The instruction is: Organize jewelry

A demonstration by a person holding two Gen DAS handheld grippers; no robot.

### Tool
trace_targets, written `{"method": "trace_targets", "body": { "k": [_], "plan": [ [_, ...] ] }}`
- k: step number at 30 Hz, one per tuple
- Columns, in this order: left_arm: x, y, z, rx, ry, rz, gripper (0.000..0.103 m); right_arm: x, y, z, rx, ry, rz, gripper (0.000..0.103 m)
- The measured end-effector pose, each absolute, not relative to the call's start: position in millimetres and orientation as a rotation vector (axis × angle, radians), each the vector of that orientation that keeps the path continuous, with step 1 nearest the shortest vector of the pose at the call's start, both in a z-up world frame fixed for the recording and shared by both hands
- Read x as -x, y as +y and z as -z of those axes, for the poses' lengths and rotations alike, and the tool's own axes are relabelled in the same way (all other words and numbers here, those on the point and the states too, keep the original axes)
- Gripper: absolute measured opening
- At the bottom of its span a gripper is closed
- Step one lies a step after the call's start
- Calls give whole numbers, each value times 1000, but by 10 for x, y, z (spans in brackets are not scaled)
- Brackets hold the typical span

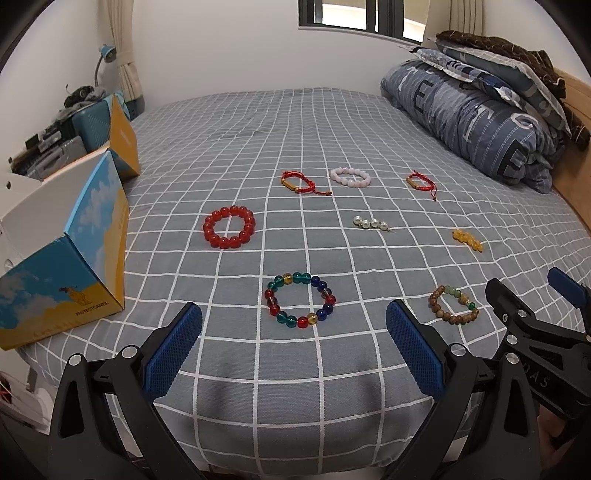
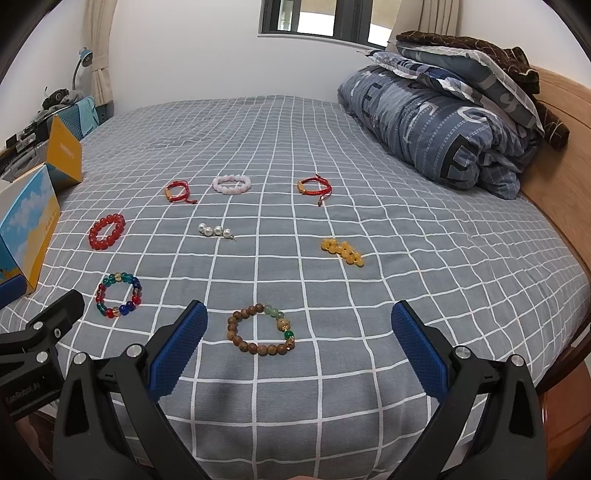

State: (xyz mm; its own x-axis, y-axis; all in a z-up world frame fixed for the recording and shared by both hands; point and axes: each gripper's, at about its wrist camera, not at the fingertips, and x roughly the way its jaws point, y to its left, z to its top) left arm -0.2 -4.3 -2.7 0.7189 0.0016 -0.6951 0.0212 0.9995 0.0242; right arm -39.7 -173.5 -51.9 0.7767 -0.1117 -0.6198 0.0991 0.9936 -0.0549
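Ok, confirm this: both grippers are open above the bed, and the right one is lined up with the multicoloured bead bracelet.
One thing is off. The right gripper is lined up with the wooden bead bracelet, as the right wrist view shows. The multicoloured bead bracelet sits in front of the left gripper. Both grippers are indeed open above the bed.

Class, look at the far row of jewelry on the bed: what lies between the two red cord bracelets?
The pale pink bead bracelet lies between the left red cord bracelet and the right red cord bracelet; both wrist views show it.

Place: a home bedroom, likely.
Evidence: checked bed sheet [image 1: 332, 129]; folded quilt [image 1: 476, 118] at the bed's headboard end; curtained window [image 1: 354, 14] behind the bed.
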Motion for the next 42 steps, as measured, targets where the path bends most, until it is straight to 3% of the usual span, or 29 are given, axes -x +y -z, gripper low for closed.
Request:
{"method": "trace_targets", "body": {
  "k": [31,42],
  "plan": [
    [25,-48,11,-40,763,16,97,398,-1739,523,17,670,114,96],
    [-84,143,-421,-17,728,-13,97,328,-1862,121,3,621,111,96]
  ]
}}
